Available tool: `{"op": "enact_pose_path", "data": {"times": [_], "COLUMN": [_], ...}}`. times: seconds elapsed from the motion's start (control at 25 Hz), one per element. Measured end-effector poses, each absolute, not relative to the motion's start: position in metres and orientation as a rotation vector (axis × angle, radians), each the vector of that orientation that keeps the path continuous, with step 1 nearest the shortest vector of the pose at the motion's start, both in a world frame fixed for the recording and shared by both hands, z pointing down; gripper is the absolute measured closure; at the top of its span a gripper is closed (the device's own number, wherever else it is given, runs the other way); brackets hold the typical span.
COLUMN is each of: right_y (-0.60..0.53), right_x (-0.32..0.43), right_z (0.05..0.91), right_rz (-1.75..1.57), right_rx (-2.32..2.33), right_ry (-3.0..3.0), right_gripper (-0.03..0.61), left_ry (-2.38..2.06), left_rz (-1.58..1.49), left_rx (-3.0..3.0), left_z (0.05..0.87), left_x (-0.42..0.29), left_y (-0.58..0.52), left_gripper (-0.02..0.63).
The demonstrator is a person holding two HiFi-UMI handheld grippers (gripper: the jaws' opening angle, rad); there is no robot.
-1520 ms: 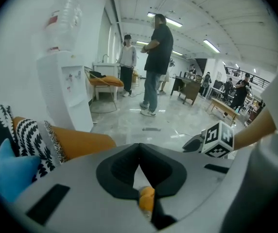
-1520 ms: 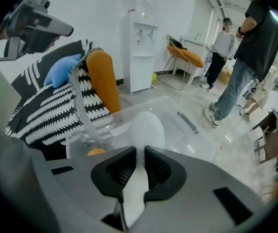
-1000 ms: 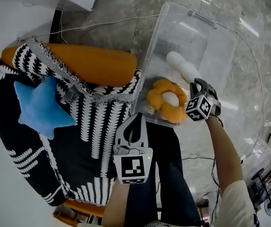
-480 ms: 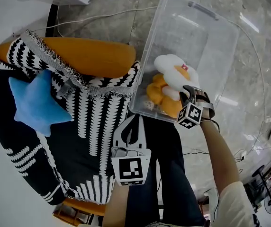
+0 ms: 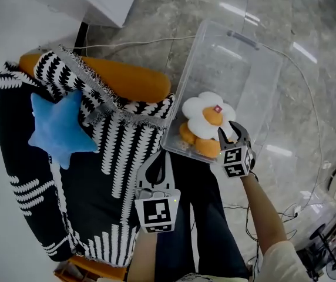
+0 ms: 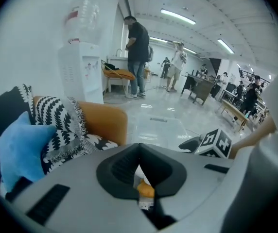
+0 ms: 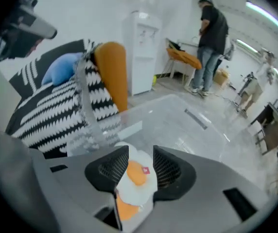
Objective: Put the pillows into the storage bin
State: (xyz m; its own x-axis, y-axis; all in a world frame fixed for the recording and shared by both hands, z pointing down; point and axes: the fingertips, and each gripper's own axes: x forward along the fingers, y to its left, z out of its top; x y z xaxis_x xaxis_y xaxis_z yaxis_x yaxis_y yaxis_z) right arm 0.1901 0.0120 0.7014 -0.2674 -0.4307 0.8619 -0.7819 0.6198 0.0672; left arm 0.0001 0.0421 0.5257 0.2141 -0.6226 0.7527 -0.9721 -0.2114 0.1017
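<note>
I take this as the drop-off step. The white flower pillow (image 5: 206,111) lies in the clear storage bin (image 5: 232,51), on top of an orange pillow (image 5: 206,147). My right gripper (image 5: 229,133) hangs just above the bin's near end, pointing steeply down. Its jaws have just been opening and stand apart, with the pillow below the gap, unpressed. My left gripper (image 5: 158,164), jaws together and empty, angles downward near my lap. Next I'd reach left for the blue star pillow (image 5: 59,128) on the black-and-white throw (image 5: 118,157).

Pillows (image 5: 208,111) in bin (image 5: 234,54) beside sofa (image 5: 134,82)
</note>
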Motion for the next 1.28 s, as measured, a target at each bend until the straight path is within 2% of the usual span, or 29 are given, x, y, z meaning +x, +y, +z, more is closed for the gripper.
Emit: {"op": "enact_pose_path", "data": {"times": [0.32, 0.72, 0.96, 1.28], "right_y": [-0.004, 0.000, 0.020, 0.068], "right_x": [0.168, 0.082, 0.003, -0.118], "right_z": [0.505, 0.285, 0.210, 0.162], "right_rz": [0.473, 0.293, 0.202, 0.246], "right_rx": [1.252, 1.149, 0.999, 0.763], "right_ry": [-2.092, -2.430, -2.612, -2.760], "right_gripper": [0.405, 0.393, 0.393, 0.393], "left_ry": [-1.669, -2.119, -2.345, -2.539], "left_rz": [0.650, 0.430, 0.334, 0.252], "left_rx": [1.862, 1.662, 1.467, 1.187], "left_z": [0.404, 0.224, 0.159, 0.127], "left_x": [-0.021, -0.112, -0.174, -0.259], "left_y": [0.066, 0.114, 0.179, 0.273], "left_gripper": [0.600, 0.600, 0.600, 0.601]}}
